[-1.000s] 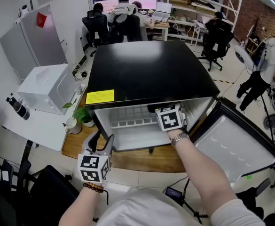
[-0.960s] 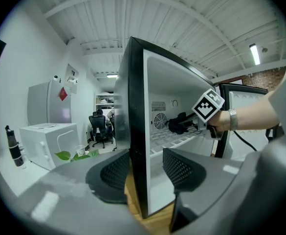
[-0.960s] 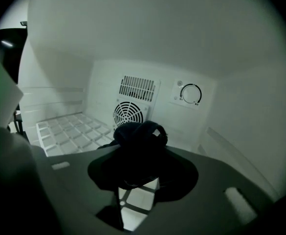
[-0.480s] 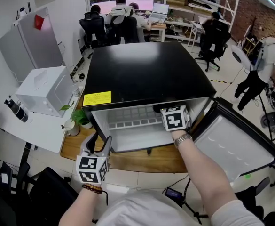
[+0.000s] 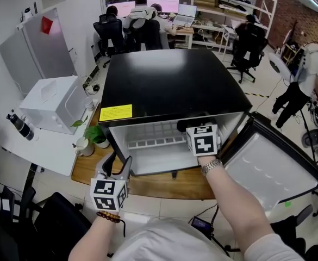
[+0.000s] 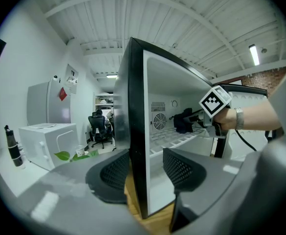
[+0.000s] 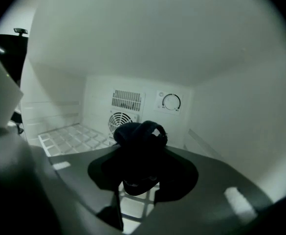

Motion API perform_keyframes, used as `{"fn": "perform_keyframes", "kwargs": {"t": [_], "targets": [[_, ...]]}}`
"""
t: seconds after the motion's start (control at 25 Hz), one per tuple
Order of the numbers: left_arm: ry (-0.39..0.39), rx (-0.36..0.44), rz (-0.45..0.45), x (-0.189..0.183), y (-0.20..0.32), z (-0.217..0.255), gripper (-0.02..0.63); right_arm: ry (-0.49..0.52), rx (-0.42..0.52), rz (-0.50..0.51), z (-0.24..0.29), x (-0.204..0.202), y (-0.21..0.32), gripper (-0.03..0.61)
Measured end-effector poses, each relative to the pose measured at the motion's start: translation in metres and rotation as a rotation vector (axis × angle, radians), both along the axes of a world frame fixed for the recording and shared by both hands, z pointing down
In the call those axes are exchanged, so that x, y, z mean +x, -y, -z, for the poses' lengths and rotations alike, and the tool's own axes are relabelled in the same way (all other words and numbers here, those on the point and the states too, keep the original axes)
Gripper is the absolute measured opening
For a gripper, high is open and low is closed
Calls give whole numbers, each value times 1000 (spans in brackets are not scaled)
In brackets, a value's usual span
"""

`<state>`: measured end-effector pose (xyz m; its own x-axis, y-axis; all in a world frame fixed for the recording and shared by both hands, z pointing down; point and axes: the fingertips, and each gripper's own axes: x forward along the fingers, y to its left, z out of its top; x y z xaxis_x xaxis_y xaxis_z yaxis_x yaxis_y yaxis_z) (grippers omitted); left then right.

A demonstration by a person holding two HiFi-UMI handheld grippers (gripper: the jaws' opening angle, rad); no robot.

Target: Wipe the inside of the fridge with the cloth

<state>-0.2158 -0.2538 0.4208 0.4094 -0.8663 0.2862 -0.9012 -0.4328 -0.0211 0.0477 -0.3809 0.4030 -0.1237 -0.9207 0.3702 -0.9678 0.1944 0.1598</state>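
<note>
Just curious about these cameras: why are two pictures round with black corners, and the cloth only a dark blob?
Left gripper view: wide lens, so black corners and the fridge looks bowed; the ceiling lamp glares. Right gripper view: same lens; the dark cloth is silhouetted against the pale fridge wall. Head view: evenly lit, sharp.

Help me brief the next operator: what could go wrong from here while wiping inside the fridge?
1. The right gripper holds the dark cloth as a small wad; dragging it over the wire shelf could snag it or pull it free.
2. The fan grille and dial sit on the back wall behind the cloth; a forward stroke might bump the dial.
</note>
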Motion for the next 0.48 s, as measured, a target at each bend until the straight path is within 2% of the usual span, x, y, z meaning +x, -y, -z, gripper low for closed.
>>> {"fn": "perform_keyframes", "kwargs": {"t": [0.16,0.48], "targets": [[-2,-1,-6,2,-1,1,219,33,64,118,22,-50,-20,147],[4,-2,-16,0,0,0,219,96,66,387,21,-169,-54,147]]}}
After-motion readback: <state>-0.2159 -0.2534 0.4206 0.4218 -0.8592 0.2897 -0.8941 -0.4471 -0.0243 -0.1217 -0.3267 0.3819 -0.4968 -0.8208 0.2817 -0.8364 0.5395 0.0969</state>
